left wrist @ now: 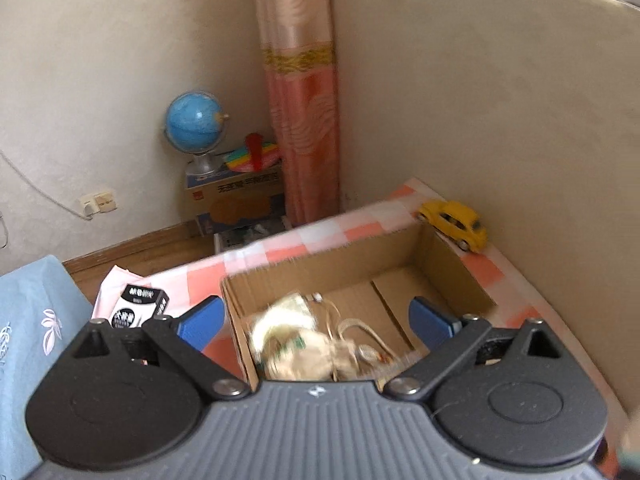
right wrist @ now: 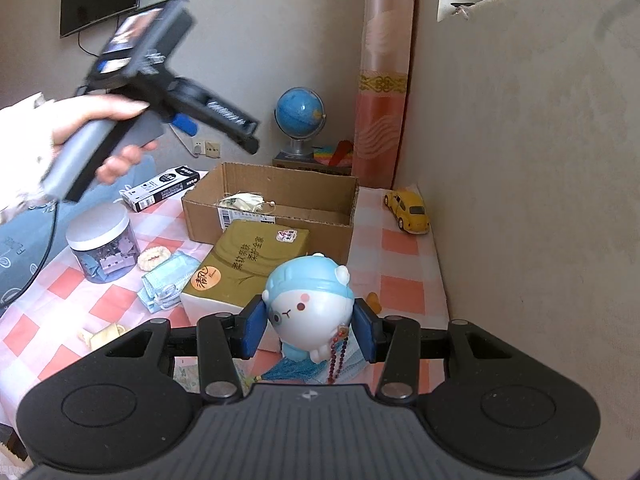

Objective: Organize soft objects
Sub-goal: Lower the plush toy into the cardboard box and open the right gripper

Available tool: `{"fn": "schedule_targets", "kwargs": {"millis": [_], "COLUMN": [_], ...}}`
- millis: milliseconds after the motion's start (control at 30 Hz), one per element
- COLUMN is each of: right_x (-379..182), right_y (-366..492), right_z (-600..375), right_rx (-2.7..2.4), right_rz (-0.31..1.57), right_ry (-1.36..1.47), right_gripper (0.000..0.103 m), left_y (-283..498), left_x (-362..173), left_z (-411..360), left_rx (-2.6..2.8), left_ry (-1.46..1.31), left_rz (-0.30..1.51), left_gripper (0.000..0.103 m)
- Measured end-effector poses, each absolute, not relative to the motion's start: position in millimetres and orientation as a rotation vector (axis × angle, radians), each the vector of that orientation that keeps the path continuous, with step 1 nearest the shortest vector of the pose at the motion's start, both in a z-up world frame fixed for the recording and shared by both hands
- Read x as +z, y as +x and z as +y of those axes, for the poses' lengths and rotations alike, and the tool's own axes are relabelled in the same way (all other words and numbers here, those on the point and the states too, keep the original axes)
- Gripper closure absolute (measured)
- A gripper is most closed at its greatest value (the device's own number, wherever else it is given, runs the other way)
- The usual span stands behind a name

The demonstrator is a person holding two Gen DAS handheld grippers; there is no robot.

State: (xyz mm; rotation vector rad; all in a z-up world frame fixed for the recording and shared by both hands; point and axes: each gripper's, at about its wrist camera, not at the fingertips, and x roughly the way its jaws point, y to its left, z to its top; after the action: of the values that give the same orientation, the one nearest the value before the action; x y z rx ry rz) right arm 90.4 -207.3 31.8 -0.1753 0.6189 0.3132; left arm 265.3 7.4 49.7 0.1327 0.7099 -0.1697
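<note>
My right gripper [right wrist: 309,330] is shut on a white squishy toy with a blue cap [right wrist: 307,304], held above the checked cloth. An open cardboard box [right wrist: 280,184] stands behind it; a cream fabric pouch with cords [left wrist: 308,340] lies inside, also showing in the right wrist view [right wrist: 242,202]. My left gripper [left wrist: 316,320] is open and empty above the box; it shows in the right wrist view [right wrist: 188,120], raised at the upper left. A tissue pack [right wrist: 248,264], blue face masks [right wrist: 168,280] and a cream scrunchie [right wrist: 154,257] lie in front of the box.
A yellow toy car [right wrist: 408,210] sits by the beige wall at right. A clear jar with a grey lid [right wrist: 102,246] and a black-and-white carton [right wrist: 162,188] stand at left. A globe [right wrist: 300,114] on boxes stands in the far corner.
</note>
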Motion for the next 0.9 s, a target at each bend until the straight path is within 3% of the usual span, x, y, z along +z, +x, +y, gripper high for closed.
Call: {"fn": "schedule_targets", "kwargs": {"millis": [367, 767, 800, 867, 900], "right_x": [39, 48, 47, 46, 45], "right_y": [137, 261, 270, 283, 288], "right_z": [-190, -140, -137, -131, -129], "right_rx": [0.338, 0.352, 0.353, 0.353, 0.341], "right_rz": [0.641, 0.669, 0.675, 0.667, 0.663], "right_ry": [-0.179, -0.224, -0.223, -0.234, -0.239], "right_gripper": [0.052, 0.051, 0.048, 0.029, 0.010], "left_y": [139, 84, 84, 81, 80], "left_x": [28, 1, -1, -5, -6], "left_z": [29, 50, 52, 56, 59], "left_rx": [-0.237, -0.205, -0.201, -0.178, -0.162], "left_ry": [0.069, 0.038, 0.032, 0.036, 0.040], "left_rz": [0.681, 0.693, 0.696, 0.700, 0.700], "left_gripper": [0.004, 0.004, 0.004, 0.004, 0.004]}}
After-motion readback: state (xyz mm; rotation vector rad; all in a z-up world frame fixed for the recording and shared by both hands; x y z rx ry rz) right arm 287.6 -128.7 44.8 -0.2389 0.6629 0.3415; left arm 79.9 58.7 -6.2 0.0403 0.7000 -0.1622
